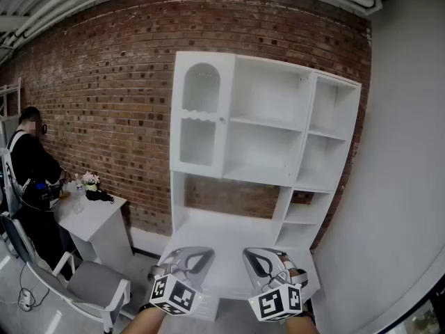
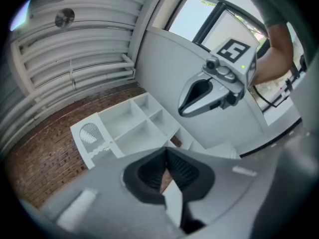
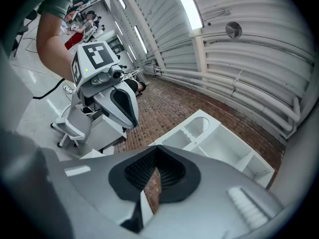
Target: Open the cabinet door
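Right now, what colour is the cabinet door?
White cabinet door; head view shows it best.

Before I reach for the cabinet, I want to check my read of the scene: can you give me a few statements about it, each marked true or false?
1. The cabinet door with the arched window is shut. True.
2. The left gripper grips the door's knob. False: it is well short of the cabinet, jaws together on nothing.
3. A person is at the small white table left of the cabinet. True.
4. The wall behind the cabinet is plain white plaster. False: it is a brick wall.
5. The right gripper has its jaws wide apart. False: they are together and hold nothing.
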`<state>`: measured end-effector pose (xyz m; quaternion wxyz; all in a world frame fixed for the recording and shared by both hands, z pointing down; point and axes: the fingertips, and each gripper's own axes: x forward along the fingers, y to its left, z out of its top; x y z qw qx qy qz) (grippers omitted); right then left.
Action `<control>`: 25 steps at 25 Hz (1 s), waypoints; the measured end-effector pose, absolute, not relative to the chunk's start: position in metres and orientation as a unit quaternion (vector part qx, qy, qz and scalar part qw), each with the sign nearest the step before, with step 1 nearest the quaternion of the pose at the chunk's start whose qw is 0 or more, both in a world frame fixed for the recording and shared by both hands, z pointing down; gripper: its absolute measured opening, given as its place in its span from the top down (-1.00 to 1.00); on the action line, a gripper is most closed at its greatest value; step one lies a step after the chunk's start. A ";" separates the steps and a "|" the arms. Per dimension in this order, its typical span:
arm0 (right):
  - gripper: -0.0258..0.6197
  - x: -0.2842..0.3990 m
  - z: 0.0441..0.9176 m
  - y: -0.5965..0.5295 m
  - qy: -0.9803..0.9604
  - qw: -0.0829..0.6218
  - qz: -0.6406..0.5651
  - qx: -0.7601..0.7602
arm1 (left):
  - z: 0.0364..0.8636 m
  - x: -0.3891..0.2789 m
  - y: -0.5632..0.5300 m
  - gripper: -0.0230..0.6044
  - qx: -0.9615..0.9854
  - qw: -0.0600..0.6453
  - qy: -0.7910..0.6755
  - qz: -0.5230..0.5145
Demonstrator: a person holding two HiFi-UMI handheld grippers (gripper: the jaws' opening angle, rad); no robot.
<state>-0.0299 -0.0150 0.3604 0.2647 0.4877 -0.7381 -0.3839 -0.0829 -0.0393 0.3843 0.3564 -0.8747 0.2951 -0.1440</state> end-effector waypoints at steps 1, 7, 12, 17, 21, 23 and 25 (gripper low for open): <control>0.90 -0.029 0.361 -0.014 -0.738 0.265 -0.383 0.488 | 0.384 -0.083 -0.038 0.92 -0.875 0.356 0.296 -0.143; 0.90 -0.028 0.362 -0.016 -0.739 0.266 -0.380 0.489 | 0.385 -0.085 -0.040 0.92 -0.875 0.354 0.297 -0.144; 0.90 -0.024 0.361 -0.018 -0.738 0.266 -0.378 0.491 | 0.386 -0.084 -0.040 0.92 -0.876 0.351 0.298 -0.144; 0.90 -0.023 0.362 -0.018 -0.741 0.260 -0.375 0.493 | 0.389 -0.084 -0.040 0.92 -0.876 0.350 0.298 -0.145; 0.90 -0.020 0.359 -0.018 -0.741 0.259 -0.373 0.496 | 0.387 -0.083 -0.039 0.92 -0.876 0.350 0.298 -0.146; 0.90 -0.019 0.358 -0.018 -0.740 0.258 -0.373 0.497 | 0.386 -0.082 -0.039 0.92 -0.876 0.350 0.298 -0.146; 0.90 -0.018 0.357 -0.019 -0.740 0.257 -0.372 0.498 | 0.386 -0.083 -0.039 0.92 -0.876 0.350 0.298 -0.145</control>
